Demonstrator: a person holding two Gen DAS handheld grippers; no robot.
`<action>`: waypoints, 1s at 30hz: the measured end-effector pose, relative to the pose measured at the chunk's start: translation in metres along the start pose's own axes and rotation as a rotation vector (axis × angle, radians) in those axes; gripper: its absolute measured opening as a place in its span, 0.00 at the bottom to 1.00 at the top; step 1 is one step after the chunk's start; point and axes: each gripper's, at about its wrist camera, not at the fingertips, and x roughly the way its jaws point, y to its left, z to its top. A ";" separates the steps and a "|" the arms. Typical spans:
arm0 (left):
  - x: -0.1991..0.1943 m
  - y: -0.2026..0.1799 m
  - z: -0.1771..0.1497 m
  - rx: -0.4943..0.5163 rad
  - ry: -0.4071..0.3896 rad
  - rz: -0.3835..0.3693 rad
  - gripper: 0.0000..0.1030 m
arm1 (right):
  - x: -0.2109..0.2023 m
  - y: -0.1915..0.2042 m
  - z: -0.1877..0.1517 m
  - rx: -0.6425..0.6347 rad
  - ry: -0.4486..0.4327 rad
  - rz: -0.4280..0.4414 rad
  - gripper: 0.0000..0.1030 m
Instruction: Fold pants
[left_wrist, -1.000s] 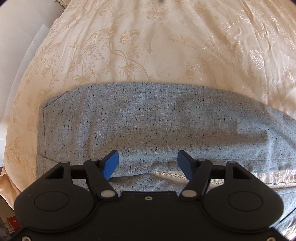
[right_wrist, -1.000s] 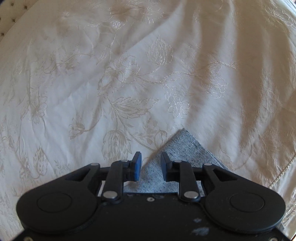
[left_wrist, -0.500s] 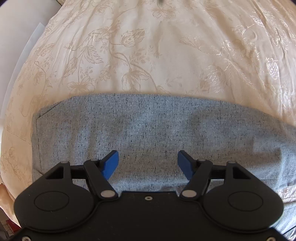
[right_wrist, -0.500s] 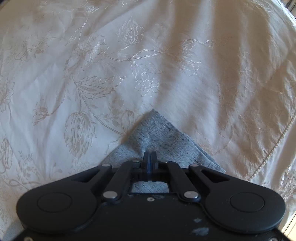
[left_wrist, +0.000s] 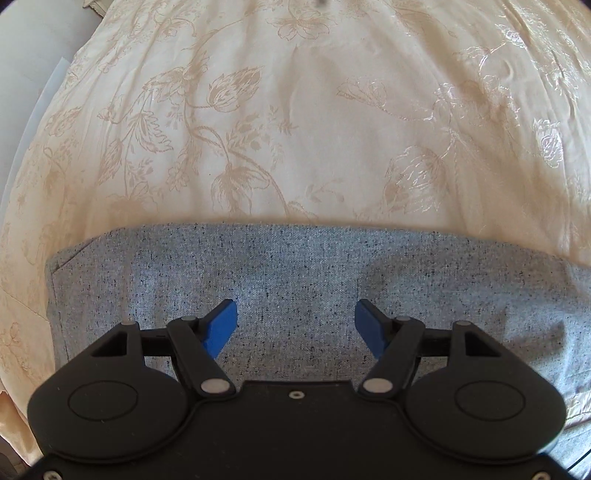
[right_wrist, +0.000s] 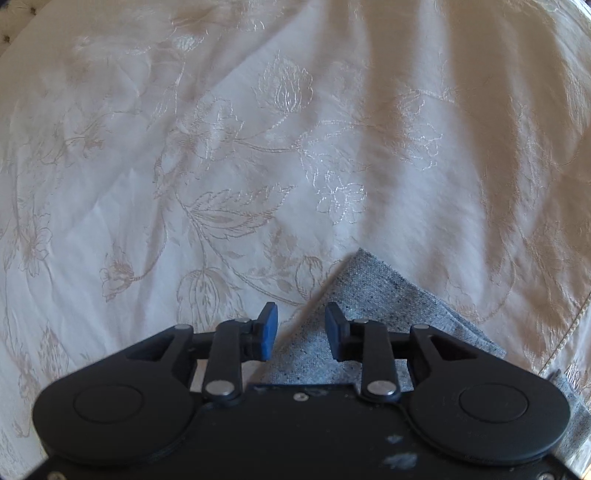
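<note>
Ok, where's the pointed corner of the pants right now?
In the right wrist view, the corner of the pants lies on the floral bedspread, just beyond the right gripper, whose opening jaws straddle its left edge.

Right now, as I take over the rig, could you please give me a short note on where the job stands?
Left gripper: open, pointing down over the grey pants, gripping nothing.
Right gripper: jaws opening, astride a corner of the pants, pads not pressing on it.
Pants lie flat on the floral bedspread, one straight edge showing.
Done: cannot tell how many folds.
Left: probably regrip and finish folding.
</note>
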 end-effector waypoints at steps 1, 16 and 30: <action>0.002 0.001 -0.001 0.000 0.002 0.006 0.70 | 0.007 0.003 0.000 0.015 0.014 -0.017 0.29; 0.009 0.013 0.009 -0.028 0.004 -0.007 0.70 | -0.003 -0.028 -0.050 -0.003 0.054 -0.056 0.02; 0.052 0.014 0.058 -0.140 0.104 -0.112 0.72 | -0.048 -0.096 -0.148 -0.075 -0.001 0.032 0.03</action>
